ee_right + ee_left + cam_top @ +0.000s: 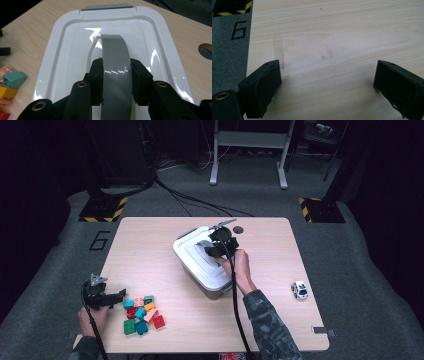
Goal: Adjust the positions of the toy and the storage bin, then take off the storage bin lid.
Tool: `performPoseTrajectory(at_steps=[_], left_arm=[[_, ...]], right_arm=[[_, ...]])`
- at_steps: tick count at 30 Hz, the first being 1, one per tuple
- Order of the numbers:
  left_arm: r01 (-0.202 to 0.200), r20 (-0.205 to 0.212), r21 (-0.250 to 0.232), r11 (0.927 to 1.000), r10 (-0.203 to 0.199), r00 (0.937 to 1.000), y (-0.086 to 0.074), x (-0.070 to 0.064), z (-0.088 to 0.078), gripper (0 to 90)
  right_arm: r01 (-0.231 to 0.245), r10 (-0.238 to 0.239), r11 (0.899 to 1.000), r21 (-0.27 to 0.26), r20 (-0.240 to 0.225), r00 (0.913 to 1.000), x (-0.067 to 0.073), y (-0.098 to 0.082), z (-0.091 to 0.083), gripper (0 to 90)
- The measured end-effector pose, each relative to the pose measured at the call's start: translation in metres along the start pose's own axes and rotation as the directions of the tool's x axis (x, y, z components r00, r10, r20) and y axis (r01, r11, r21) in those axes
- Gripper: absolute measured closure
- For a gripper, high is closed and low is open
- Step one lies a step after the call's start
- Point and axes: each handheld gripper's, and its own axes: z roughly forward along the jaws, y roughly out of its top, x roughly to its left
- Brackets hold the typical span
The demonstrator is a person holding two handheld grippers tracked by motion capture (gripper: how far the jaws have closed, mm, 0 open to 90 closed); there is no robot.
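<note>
Right gripper (116,82) clamped on the lid's grey handle (115,62), the one sound hold; glossy lid (62,50) looks light, stiff, slippery.

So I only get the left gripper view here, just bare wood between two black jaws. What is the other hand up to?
Observer: The right gripper is shut on the grey handle of a white lid.
Operator: A lid on what?
Observer: On a white box standing mid-table, seen from the high view.
Operator: Anything near my gripper?
Observer: A heap of coloured blocks lies just to the right of the left gripper, whose jaws stand open.
Operator: Anything else on the table?
Observer: A small white toy car sits near the right edge.
</note>
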Motion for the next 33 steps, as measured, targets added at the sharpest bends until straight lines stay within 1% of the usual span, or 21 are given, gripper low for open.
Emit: performPoseTrajectory(at_steps=[1,2,3,4,5,6,8,11,12,13,14,15,19,21,25,26,27,28,29,32,33], left_arm=[[-0.001,0.005,0.005,1.0,0.001,1.0,0.0,0.0,0.0,7.2],[0.001,0.003,-0.004,1.0,-0.001,1.0,0.0,0.0,0.0,7.2],[0.0,0.004,0.002,1.0,0.0,1.0,0.0,0.0,0.0,7.2],[0.002,0.001,-0.005,1.0,-0.002,1.0,0.0,0.0,0.0,7.2],[-0.001,0.005,0.007,1.0,0.001,1.0,0.0,0.0,0.0,7.2],[0.001,0.004,-0.002,1.0,-0.001,1.0,0.0,0.0,0.0,7.2],[0.001,0.001,-0.005,1.0,-0.001,1.0,0.0,0.0,0.0,7.2],[0.002,0.002,-0.003,1.0,-0.002,1.0,0.0,0.0,0.0,7.2],[-0.004,0.002,0.001,1.0,0.004,1.0,0.0,0.0,0.0,7.3],[0.002,0.002,-0.003,1.0,-0.002,1.0,0.0,0.0,0.0,7.3],[-0.003,0.002,0.0,1.0,0.003,1.0,0.0,0.0,0.0,7.3],[0.002,0.002,-0.004,1.0,-0.002,1.0,0.0,0.0,0.0,7.3],[-0.003,0.003,-0.005,1.0,0.003,1.0,0.0,0.0,0.0,7.5],[-0.008,0.003,0.0,1.0,0.008,1.0,0.0,0.0,0.0,7.5],[-0.008,0.002,0.0,1.0,0.008,1.0,0.0,0.0,0.0,7.6],[-0.009,0.004,0.006,0.9999,0.009,0.9999,0.0,0.0,-0.001,7.6],[-0.01,0.004,0.005,0.9999,0.01,0.9999,0.0,0.0,-0.001,7.6],[-0.009,0.004,0.005,0.9999,0.009,1.0,0.0,0.0,-0.001,7.6],[-0.01,0.004,0.005,0.9999,0.01,0.9999,0.0,0.0,-0.001,7.6],[-0.009,0.004,0.005,0.9999,0.009,1.0,0.0,0.0,-0.001,7.6],[-0.007,0.003,-0.001,1.0,0.007,1.0,0.0,0.0,0.0,7.6]], right_arm=[[-0.005,0.005,1.0,-0.004,-0.001,1.0,0.001,0.0,0.001,66.0],[-0.011,0.011,1.0,-0.009,-0.003,0.9999,0.001,0.0,0.001,66.3],[-0.016,0.016,1.0,-0.012,-0.011,0.9998,0.002,-0.001,0.001,66.6],[-0.02,0.02,1.0,-0.017,-0.021,0.9996,0.002,-0.001,0.001,66.8],[-0.029,0.028,0.999,-0.019,-0.024,0.9993,0.003,-0.001,0.001,66.8],[-0.029,0.028,0.999,-0.019,-0.023,0.9993,0.004,-0.001,0.001,66.9],[-0.044,0.043,0.999,-0.009,-0.02,0.9989,0.007,0.0,0.001,66.9],[-0.097,0.097,0.995,-0.018,-0.039,0.9945,0.008,-0.001,0.003,67.0],[-0.103,0.103,0.995,-0.017,-0.039,0.9939,0.008,-0.001,0.003,67.0],[-0.11,0.109,0.994,-0.016,-0.041,0.9932,0.01,-0.002,0.002,67.0],[-0.116,0.116,0.993,-0.016,-0.042,0.9924,0.011,-0.003,0.001,67.0],[-0.116,0.116,0.993,-0.008,-0.04,0.9925,0.015,-0.004,-0.001,67.0],[-0.113,0.113,0.994,0.004,-0.052,0.9922,0.028,-0.012,-0.008,67.0],[-0.106,0.106,0.994,-0.006,-0.045,0.9933,0.034,-0.016,-0.01,67.0],[-0.105,0.104,0.994,-0.029,-0.036,0.994,0.042,-0.019,-0.01,67.0],[-0.105,0.104,0.994,-0.036,-0.033,0.994,0.043,-0.019,-0.01,66.9],[-0.102,0.101,0.994,-0.037,-0.026,0.9945,0.044,-0.019,-0.009,66.9],[-0.109,0.109,0.993,-0.035,-0.021,0.9938,0.047,-0.019,-0.009,66.9],[-0.089,0.088,0.995,-0.043,-0.016,0.996,0.046,-0.019,-0.008,67.0],[-0.095,0.094,0.994,-0.049,-0.022,0.9954,0.046,-0.02,-0.009,66.9],[-0.072,0.071,0.996,-0.057,-0.019,0.9973,0.044,-0.02,-0.009,66.8]])
